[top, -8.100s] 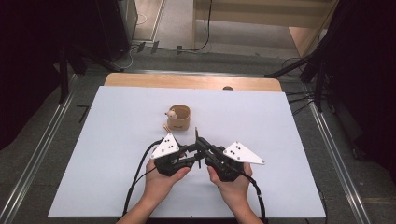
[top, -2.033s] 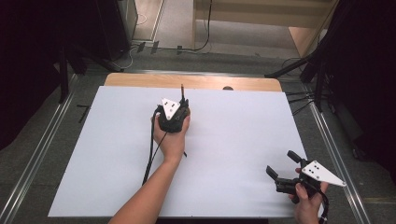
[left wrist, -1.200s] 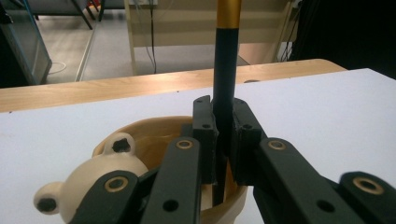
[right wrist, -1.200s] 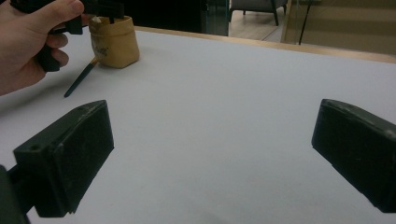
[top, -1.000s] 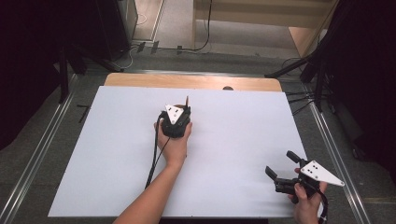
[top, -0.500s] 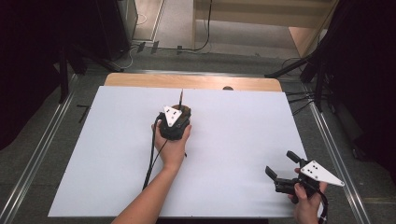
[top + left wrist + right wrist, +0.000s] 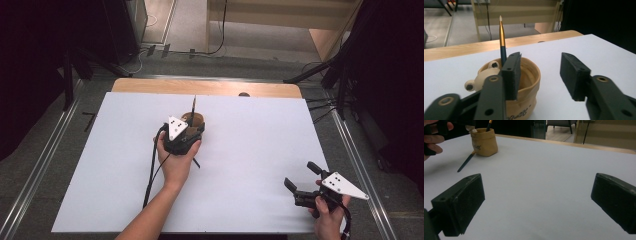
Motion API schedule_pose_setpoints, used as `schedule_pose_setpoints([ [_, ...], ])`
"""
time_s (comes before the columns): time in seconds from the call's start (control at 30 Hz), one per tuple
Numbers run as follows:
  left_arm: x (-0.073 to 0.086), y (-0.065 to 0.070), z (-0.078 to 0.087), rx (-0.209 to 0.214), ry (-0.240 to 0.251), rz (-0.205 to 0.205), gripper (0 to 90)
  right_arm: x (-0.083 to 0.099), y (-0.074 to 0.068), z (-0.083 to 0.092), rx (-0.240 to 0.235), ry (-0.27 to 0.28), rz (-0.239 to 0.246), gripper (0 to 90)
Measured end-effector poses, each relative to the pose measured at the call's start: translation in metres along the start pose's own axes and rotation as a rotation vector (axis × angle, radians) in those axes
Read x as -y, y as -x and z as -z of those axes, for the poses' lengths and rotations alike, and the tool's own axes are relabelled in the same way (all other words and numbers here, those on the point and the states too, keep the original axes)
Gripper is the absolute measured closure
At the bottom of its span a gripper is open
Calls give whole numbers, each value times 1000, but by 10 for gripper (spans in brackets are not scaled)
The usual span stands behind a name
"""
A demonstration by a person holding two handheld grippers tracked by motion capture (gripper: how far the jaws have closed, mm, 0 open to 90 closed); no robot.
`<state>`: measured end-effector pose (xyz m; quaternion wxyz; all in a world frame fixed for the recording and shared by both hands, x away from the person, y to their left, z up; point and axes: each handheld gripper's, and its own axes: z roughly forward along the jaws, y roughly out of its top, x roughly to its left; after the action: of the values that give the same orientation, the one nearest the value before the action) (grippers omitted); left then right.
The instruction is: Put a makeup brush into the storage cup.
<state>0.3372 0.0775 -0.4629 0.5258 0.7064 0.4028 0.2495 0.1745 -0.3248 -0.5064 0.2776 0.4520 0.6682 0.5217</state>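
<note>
On the white tabletop (image 7: 250,165) the left claw (image 7: 539,75) hovers, jaws apart and empty, at the small tan fabric cup (image 7: 529,82) holding an upright blue-and-gold brush (image 7: 502,40) — the right claw (image 7: 536,202), wide open, holds nothing near the tabletop's near right corner.

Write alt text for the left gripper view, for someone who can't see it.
The open left gripper faces a tan cup holding an upright paintbrush, bristles up. The cup stands on a white table.

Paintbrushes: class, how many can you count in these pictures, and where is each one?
2. One paintbrush stands upright in the tan pot, tip up. The other brush lies flat on the white table beside the pot. The left gripper may hide more.
</note>
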Motion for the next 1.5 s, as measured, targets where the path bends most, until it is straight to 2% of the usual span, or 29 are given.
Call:
schedule_pose_setpoints([
  [0.13,-2,-4,11,41,6,1,434,0,0,0,1,0,1,0],
  [0.33,-3,-12,26,100,0,19,282,0,-1,0,1,2,2,0],
  [0.5,-1,-20,39,99,-4,5,182,0,-1,-1,1,0,7,0],
  [0.57,0,-23,44,94,-9,-2,106,0,-1,0,2,0,9,0],
  [0.6,1,-24,47,77,-9,-3,70,0,-2,0,1,0,7,0],
  [0.63,2,-26,50,77,-10,-3,16,0,-2,0,2,1,8,0],
  [0.67,2,-28,52,83,-8,-2,0,-1,-2,0,3,1,7,0],
  [0.73,5,-31,57,80,-8,-14,0,-1,-2,0,3,2,9,0],
  [0.77,6,-33,59,93,-12,-16,0,-1,-2,0,4,2,8,0],
  [0.8,7,-35,61,83,-18,-13,0,-1,-2,0,3,2,7,0],
  [0.97,14,-44,71,104,-25,-3,0,-1,-2,-1,4,0,9,0],
  [1.2,22,-54,84,120,-34,-15,0,-1,-3,-1,5,-3,10,0],
  [1.5,35,-72,103,119,-37,6,0,-1,-3,0,8,-1,12,0],
])
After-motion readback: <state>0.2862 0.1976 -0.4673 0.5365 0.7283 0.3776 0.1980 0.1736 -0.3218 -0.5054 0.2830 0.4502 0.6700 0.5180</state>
